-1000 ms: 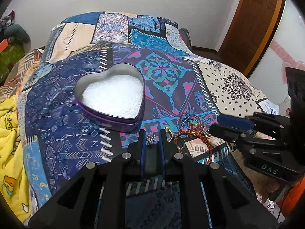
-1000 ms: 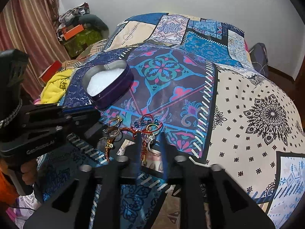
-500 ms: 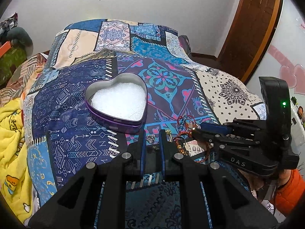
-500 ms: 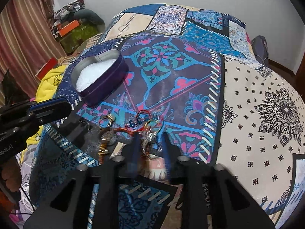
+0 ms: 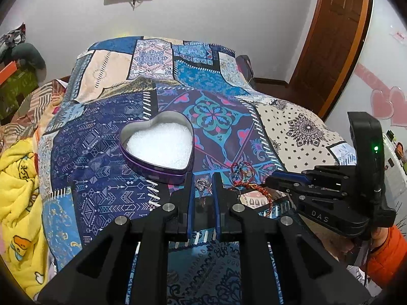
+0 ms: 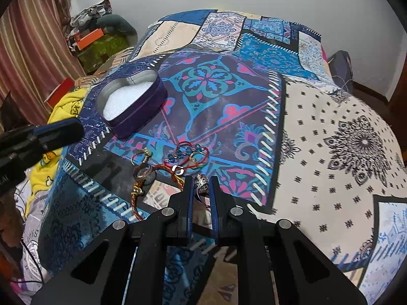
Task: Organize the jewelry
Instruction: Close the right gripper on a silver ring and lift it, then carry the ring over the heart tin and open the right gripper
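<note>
A heart-shaped tin (image 5: 159, 150) is sitting on the bed (image 5: 114, 117), with a foam pad (image 5: 160, 148) lying inside it. Nearer the cameras, a jewelry pile (image 6: 168, 165) is lying on the bedspread, in front and to the right of the tin in the left wrist view. A blanket (image 5: 15, 178) is lying at the bed's left edge, and a door (image 5: 335, 38) is standing behind the bed on the right.
</note>
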{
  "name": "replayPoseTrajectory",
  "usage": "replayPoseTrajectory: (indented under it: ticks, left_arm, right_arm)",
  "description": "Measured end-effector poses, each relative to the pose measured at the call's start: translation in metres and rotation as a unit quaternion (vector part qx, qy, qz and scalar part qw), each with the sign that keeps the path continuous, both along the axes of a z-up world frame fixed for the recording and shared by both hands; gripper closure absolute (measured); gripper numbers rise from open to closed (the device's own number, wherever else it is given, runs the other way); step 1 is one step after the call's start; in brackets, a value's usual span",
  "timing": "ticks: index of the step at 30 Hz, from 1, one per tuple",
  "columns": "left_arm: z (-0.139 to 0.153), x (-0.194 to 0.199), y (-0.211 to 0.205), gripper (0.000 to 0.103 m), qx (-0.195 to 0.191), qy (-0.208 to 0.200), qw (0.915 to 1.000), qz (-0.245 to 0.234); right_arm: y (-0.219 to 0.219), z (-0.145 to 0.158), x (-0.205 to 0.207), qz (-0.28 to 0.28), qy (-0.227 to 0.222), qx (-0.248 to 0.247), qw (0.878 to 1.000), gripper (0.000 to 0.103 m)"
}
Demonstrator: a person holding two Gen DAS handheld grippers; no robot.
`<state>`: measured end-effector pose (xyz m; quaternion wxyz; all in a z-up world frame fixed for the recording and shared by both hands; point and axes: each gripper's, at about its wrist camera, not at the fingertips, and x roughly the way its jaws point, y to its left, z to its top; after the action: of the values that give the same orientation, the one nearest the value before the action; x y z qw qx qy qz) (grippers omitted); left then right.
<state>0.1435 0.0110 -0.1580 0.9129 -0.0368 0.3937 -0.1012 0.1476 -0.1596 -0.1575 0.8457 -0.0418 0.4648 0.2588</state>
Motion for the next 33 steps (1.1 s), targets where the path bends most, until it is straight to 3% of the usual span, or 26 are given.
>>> replayPoseTrajectory:
  ticks: [7,20,33]
  left_arm:
    - [0.018,-0.006,0.006,0.091,-0.002,-0.025,0.9997,0.005]
    - [0.054,-0.007,0.026,0.091,0.013,-0.085,0.9956,0.037]
    - [0.059,0.017,0.055,0.091,0.005,-0.093,0.9941,0.056]
  right_arm:
    - [-0.006,0.015,-0.003,-0.008,-0.013,0.013,1.0,0.093]
    - [0.027,0.074,0.004,0.019,-0.085,0.065,0.994,0.093]
    - [0.073,0.076,0.024,0.056,-0.094,0.071,0.991,0.093]
